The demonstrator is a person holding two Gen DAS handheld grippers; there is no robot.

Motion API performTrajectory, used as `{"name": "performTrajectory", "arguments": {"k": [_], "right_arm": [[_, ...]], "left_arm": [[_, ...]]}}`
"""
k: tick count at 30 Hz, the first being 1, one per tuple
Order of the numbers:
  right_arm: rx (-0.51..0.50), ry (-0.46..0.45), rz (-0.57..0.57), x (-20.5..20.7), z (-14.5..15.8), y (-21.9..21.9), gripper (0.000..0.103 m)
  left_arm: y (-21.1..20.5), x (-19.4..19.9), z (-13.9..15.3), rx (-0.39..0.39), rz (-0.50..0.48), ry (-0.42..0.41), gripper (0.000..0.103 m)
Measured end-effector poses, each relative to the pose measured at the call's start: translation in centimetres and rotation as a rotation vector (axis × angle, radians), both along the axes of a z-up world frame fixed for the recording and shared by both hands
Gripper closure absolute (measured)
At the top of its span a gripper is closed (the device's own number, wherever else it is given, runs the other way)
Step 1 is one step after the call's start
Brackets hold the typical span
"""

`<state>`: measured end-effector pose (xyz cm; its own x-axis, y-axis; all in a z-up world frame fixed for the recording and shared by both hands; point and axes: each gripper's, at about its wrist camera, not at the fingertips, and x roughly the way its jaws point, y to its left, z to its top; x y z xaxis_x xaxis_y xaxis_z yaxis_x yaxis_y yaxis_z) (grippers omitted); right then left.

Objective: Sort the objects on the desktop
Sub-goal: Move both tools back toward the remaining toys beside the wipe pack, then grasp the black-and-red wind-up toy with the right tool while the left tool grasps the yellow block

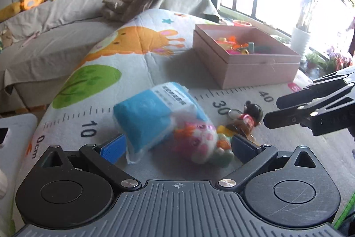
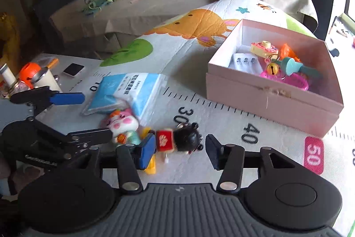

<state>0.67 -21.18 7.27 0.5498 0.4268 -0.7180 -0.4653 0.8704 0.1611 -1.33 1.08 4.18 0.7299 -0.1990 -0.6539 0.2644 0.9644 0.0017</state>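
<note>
A black-haired doll keychain (image 2: 177, 140) in a red top lies on the ruler-print mat, between the pads of my right gripper (image 2: 179, 152). The jaws stand open, with a gap at the doll's head. My left gripper (image 1: 177, 146) is open wide around a blue tissue pack (image 1: 150, 117) and a pink-and-white cat toy (image 1: 199, 141), both blurred. In the right wrist view the cat toy (image 2: 121, 123) lies against the tissue pack (image 2: 124, 92), beside the left gripper (image 2: 97, 114). In the left wrist view the right gripper (image 1: 271, 111) reaches in beside the doll (image 1: 248, 119).
An open pink box (image 2: 266, 103) with several small toys stands at the mat's far right, also seen as the pink box (image 1: 255, 68). A side table (image 2: 66, 61) at the left carries cups and a phone. A sofa (image 1: 55, 21) with plush toys lies behind.
</note>
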Motion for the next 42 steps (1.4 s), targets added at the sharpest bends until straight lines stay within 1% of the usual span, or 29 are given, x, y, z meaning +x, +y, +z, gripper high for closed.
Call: {"name": "performTrajectory", "arguments": {"k": [2, 3, 4, 5, 6, 8, 12, 14, 15, 16, 19, 22, 23, 27, 29, 31, 34, 38, 40, 42], "right_arm": [[-0.007, -0.024, 0.002, -1.0, -0.7, 0.1, 0.052], [-0.015, -0.037, -0.013, -1.1, -1.1, 0.3, 0.048], [-0.021, -0.052, -0.031, -0.9, -1.4, 0.5, 0.044], [-0.022, -0.067, -0.051, -0.6, -1.7, 0.5, 0.032], [-0.015, -0.080, -0.064, -0.4, -1.7, 0.6, 0.024], [0.014, -0.086, -0.061, 0.3, -2.1, 0.7, 0.021], [0.001, -0.049, -0.059, 1.7, -3.4, 1.7, 0.021], [0.006, -0.045, -0.063, 2.0, -3.7, 1.7, 0.025], [0.006, -0.051, -0.068, 1.9, -3.6, 1.5, 0.029], [-0.003, -0.065, -0.083, 1.8, -3.5, 1.3, 0.030], [-0.055, -0.119, -0.179, 1.5, -3.5, 0.1, 0.031], [-0.065, -0.137, -0.256, 1.3, -3.6, -1.6, 0.031], [-0.052, -0.136, -0.273, 1.2, -3.7, -2.2, 0.030], [0.008, -0.132, -0.326, 0.9, -4.7, -3.5, 0.021], [0.034, -0.130, -0.356, 0.7, -5.3, -3.9, 0.019], [0.046, -0.147, -0.374, 0.4, -5.3, -4.1, 0.018], [0.061, -0.148, -0.392, 0.4, -5.3, -4.4, 0.016], [0.072, -0.149, -0.408, 0.3, -5.4, -4.5, 0.015], [0.073, -0.158, -0.425, 0.2, -5.3, -4.6, 0.014], [0.078, -0.166, -0.441, 0.0, -5.3, -4.8, 0.013]], "left_arm": [[-0.9, -0.1, -0.5, 0.034, -0.024, 0.017, 0.000], [-1.3, -0.2, -0.8, 0.049, -0.036, 0.023, 0.000], [-1.7, -0.2, -1.1, 0.063, -0.046, 0.026, 0.000], [-2.1, -0.3, -1.3, 0.079, -0.053, 0.026, 0.000], [-2.5, -0.2, -1.6, 0.095, -0.054, 0.028, 0.000], [-3.0, -0.1, -2.1, 0.116, -0.057, 0.036, 0.000], [-3.3, -0.2, -2.9, 0.149, -0.079, 0.036, 0.000], [-3.1, -0.1, -2.9, 0.143, -0.091, 0.033, 0.000], [-2.9, 0.0, -2.9, 0.140, -0.091, 0.035, 0.000], [-2.6, 0.2, -3.0, 0.140, -0.087, 0.035, 0.000], [-2.0, 0.7, -2.9, 0.136, -0.073, 0.030, 0.000], [-1.4, 1.5, -2.7, 0.137, -0.056, 0.022, 0.000], [-1.2, 1.8, -2.7, 0.141, -0.045, 0.017, 0.000], [-0.5, 2.8, -2.1, 0.144, 0.029, -0.027, 0.000], [-0.3, 3.2, -1.9, 0.148, 0.080, -0.044, 0.000], [-0.1, 3.3, -1.6, 0.137, 0.098, -0.051, 0.000], [-0.4, 2.5, -0.8, 0.103, 0.063, -0.068, 0.000], [-1.6, 1.1, 0.1, 0.054, -0.027, -0.086, 0.000], [-2.5, 0.5, 0.2, 0.020, -0.077, -0.080, 0.000], [-3.7, 0.2, -0.1, 0.004, -0.129, -0.068, 0.000]]}}
